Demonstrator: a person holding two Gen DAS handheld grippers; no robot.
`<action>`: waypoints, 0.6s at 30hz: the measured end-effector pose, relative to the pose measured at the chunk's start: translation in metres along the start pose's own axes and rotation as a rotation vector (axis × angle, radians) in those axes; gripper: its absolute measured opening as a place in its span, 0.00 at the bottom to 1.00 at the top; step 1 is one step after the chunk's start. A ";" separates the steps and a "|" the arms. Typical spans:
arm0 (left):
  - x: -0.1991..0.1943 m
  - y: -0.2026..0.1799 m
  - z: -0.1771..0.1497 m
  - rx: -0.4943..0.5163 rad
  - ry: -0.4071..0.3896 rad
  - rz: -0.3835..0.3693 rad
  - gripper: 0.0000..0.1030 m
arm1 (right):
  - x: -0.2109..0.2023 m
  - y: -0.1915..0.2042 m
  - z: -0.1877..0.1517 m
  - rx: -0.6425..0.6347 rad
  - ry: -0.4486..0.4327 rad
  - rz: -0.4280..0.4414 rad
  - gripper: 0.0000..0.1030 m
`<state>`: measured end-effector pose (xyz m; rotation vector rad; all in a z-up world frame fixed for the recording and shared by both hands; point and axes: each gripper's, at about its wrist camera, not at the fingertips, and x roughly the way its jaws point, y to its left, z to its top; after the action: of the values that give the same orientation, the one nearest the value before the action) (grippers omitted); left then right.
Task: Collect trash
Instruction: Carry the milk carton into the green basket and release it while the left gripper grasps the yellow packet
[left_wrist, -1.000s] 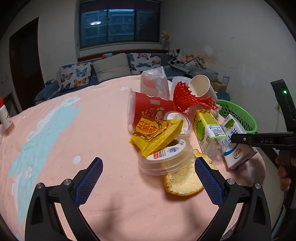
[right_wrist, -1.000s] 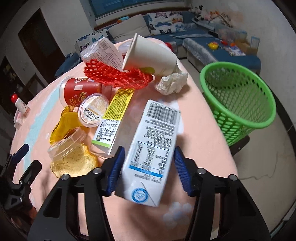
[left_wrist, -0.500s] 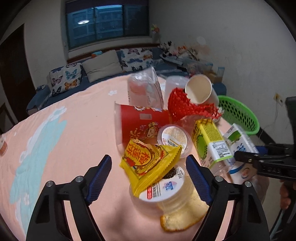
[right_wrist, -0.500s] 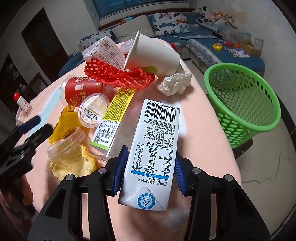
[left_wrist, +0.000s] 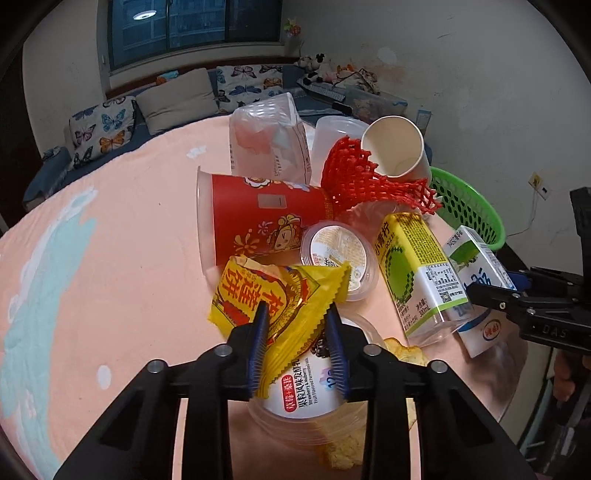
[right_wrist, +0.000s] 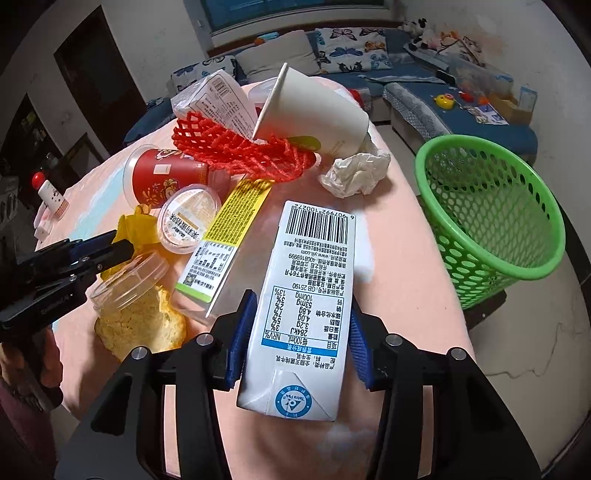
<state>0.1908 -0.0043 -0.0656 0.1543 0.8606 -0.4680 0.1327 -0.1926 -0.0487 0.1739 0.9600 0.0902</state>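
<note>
Our left gripper (left_wrist: 297, 325) pinching the yellow snack wrapper (left_wrist: 280, 295) atop a clear plastic cup (left_wrist: 314, 402), our right gripper (right_wrist: 301, 332) clamping the milk carton (right_wrist: 306, 306) above the pink table (right_wrist: 388, 229), green basket (right_wrist: 491, 221) beside the table edge

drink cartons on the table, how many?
2. The milk carton sits between the right gripper fingers; the green-yellow juice carton lies just left of it. Others may hide under the pile.
</note>
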 end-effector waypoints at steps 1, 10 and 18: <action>-0.001 -0.001 0.000 0.004 -0.005 0.000 0.24 | 0.001 0.000 0.000 -0.002 -0.001 -0.003 0.46; -0.033 0.002 0.001 -0.016 -0.062 0.001 0.14 | -0.015 -0.004 -0.002 -0.012 -0.032 0.028 0.43; -0.073 -0.011 0.022 -0.007 -0.139 -0.028 0.14 | -0.040 -0.016 0.002 0.003 -0.072 0.079 0.43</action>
<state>0.1602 0.0038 0.0050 0.1021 0.7287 -0.4958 0.1114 -0.2146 -0.0183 0.2162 0.8814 0.1544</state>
